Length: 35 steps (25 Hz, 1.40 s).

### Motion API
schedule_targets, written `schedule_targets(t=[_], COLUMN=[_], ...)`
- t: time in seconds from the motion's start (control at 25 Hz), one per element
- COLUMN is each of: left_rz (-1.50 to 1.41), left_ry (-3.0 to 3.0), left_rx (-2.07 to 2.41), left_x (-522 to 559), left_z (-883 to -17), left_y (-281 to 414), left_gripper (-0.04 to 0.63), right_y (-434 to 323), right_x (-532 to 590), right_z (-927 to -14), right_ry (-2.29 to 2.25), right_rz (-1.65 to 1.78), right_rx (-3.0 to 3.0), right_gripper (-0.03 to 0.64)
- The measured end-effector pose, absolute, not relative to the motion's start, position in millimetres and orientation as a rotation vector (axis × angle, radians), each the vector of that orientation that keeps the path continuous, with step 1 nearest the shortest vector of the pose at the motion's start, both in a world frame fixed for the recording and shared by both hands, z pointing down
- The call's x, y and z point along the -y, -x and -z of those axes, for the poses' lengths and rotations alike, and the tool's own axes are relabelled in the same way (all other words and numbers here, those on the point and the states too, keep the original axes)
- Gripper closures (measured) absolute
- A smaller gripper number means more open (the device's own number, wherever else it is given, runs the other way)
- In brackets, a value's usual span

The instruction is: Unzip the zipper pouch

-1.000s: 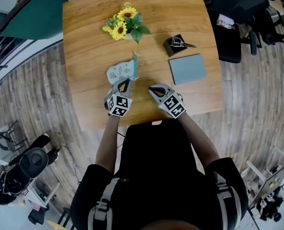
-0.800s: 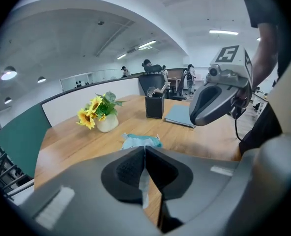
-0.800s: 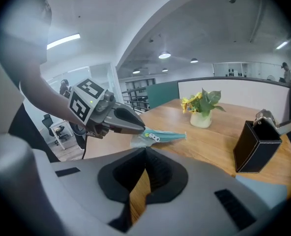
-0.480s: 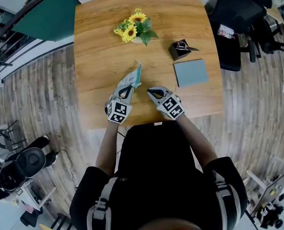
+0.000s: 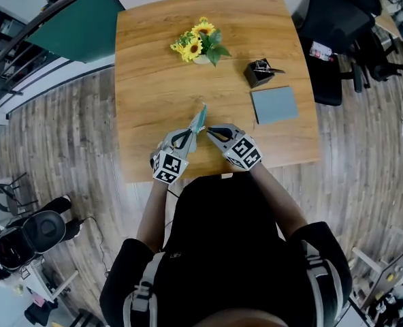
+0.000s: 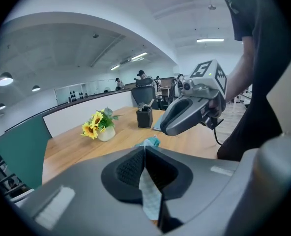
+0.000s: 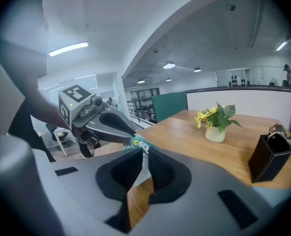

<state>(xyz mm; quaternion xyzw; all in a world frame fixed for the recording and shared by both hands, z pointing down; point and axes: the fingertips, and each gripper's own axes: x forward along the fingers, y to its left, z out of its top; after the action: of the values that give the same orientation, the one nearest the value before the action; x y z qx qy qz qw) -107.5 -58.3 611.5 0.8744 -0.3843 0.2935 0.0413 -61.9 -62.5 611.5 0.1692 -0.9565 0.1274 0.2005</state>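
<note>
Left gripper (image 5: 193, 132) clamps the pale, teal-zipped fabric pouch (image 5: 201, 118) aloft over the near edge of the wooden table (image 5: 154, 80), while the right gripper (image 5: 210, 129) is opening its jaws, the pouch's zipper end between them. Unzipping looks barely begun; the next move calls for pinching the pull tab and drawing it along.

The tabletop (image 5: 147, 67) is showing smooth, warm wood grain with a soft sheen. The zipper pouch (image 5: 199, 119) is looking like thin, matt cloth. The left tongs (image 6: 144, 149) are showing matt grey plastic with ribbed black pads (image 6: 130, 168). The floor (image 5: 65, 135) is showing greyish wood planks.
</note>
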Motion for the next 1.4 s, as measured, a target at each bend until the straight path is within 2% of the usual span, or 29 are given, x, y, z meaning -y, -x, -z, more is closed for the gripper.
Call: schedule_targets(t=[0.24,0.52,0.64,0.92,1.4], left_rz=[-0.856,-0.830,-0.819,-0.803,-0.792], left_ry=[-2.708,-2.749,-2.746,-2.735,-2.741], left_rx=[1.174,1.174,1.185,1.205,1.212], left_x=[42,32,29,24,24], left_z=[-601,-588,-585,-584,-582], left_y=[102,100,104,108,119], left_gripper=[0.586,0.586,0.586,0.586,0.586], right_y=[66,69,73,72,77], right_x=[46,39,37,36,25], right_z=[-608,-602,-596,-586,-578], right_ry=[-0.397,-0.372,-0.350,-0.327,-0.212], right_rz=[-0.380,-0.409,-0.407,-0.466,-0.582], right_rx=[2.699,2.737,2.753,2.800,2.857], right_gripper=[0.508,0.499,0.506,0.580,0.577])
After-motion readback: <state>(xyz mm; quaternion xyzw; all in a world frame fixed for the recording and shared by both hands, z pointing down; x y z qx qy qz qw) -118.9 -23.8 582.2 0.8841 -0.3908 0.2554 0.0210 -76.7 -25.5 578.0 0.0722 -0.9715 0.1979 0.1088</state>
